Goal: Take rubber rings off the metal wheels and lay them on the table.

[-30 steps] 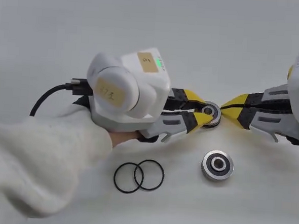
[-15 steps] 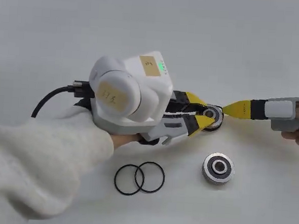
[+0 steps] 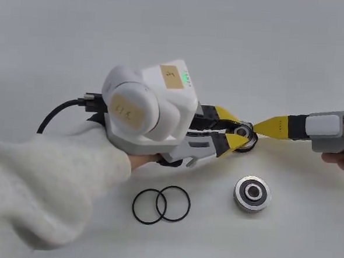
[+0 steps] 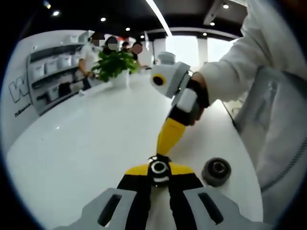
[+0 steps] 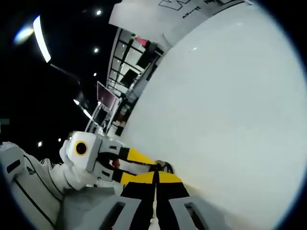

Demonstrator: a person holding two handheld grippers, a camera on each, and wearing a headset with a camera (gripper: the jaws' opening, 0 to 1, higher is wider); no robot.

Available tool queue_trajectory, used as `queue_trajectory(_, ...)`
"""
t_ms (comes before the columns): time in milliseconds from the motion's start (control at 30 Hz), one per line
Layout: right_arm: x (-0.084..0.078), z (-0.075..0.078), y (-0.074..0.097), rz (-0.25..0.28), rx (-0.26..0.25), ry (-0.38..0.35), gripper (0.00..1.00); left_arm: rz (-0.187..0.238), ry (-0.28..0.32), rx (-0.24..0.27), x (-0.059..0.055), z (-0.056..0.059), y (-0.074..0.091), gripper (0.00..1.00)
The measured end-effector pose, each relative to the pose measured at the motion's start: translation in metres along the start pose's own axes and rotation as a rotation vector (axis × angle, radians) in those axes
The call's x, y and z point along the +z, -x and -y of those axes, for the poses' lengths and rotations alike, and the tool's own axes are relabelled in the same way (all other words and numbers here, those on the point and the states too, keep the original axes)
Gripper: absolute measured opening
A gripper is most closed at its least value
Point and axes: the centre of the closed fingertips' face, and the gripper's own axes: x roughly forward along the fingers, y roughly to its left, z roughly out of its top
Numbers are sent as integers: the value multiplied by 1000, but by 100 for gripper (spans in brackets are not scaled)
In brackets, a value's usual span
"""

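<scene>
A small metal wheel with a dark rubber ring on its rim is held off the white table. My left gripper is shut on it, one yellow fingertip on each side; the left gripper view shows the wheel between the tips. My right gripper comes in from the right, shut, its tips pressed to the wheel's rim. I cannot tell whether it pinches the ring. A second wheel with its ring lies flat nearer me. Two loose black rubber rings lie overlapping on the table.
A black cable trails left from the left gripper. A white sleeve covers the lower left. In the left gripper view, a potted plant and shelves stand far behind the table, with people near them.
The right gripper has rolled to edge-on and its body has drawn back to the right, tips still at the wheel. The left gripper keeps hold of the wheel.
</scene>
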Motion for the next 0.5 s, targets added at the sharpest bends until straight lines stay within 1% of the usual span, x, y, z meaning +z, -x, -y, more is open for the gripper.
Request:
queue_trajectory(133,-2,-5,-2,1,6,2,0,-1,5,-1,0,0,-1,13)
queue_trajectory(367,-5,-16,-7,0,31,15,0,-1,2,-1,1,0,-1,13)
queue_trajectory(500,-3,-13,-7,-1,22,25,0,0,1,0,1,0,-1,13)
